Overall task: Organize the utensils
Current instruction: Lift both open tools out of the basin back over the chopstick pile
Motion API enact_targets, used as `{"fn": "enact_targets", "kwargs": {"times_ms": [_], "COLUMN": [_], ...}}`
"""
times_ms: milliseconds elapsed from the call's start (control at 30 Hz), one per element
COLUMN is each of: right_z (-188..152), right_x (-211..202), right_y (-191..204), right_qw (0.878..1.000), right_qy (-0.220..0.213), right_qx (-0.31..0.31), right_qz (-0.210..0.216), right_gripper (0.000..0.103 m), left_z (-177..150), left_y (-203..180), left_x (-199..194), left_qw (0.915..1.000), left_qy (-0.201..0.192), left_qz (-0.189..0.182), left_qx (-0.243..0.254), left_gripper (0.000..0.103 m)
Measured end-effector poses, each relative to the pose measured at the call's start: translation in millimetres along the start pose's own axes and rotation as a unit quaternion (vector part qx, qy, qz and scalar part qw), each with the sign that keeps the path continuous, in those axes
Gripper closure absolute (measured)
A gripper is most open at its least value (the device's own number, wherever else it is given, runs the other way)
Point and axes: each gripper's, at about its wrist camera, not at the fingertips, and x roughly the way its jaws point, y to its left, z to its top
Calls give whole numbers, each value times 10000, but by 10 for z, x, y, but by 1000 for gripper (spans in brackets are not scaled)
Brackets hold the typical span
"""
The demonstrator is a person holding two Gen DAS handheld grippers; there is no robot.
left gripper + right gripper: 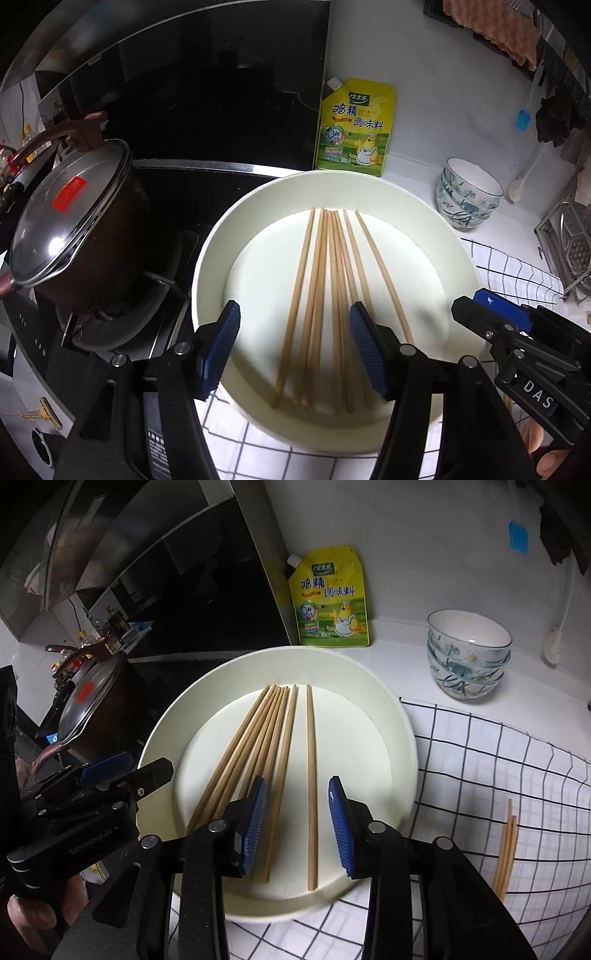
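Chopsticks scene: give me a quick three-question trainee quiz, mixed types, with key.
1. True or false: the right gripper is shut on a chopstick.
2. Where do most chopsticks lie? A) white plate B) stacked bowls C) pot
3. Fill in: a few chopsticks lie off the plate on the ____ cloth.

Key: 1 false, its jaws are open, like the left gripper; 2 A; 3 checked.

yellow seasoning pouch [352,127] stood against the white wall | stacked floral bowls [468,655] sat on the counter right of it | lidded dark pot [79,225] rested on the stove, red sticker on its glass lid | checked cloth [491,775] covered the counter
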Motion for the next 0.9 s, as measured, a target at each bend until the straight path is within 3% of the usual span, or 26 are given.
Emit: {"fn": "enact_targets", "kwargs": {"times_ms": [300,900], "right_z": [-187,-818], "right_x": [-336,-909], "right_y": [-177,-1203], "right_qw": [9999,9963], "right_qy": [-124,-128], "right_qx": [-70,514], "right_qz": [-40,-679], "right_gripper": [62,53], "left_z": [-161,-464], "left_y": [-273,-1227], "left_x": [-266,-339], "left_qw": [10000,9971], "left_qy": [-19,129], "left_qz": [33,-585], "left_qx": [-11,459], "left_gripper": [38,32]}}
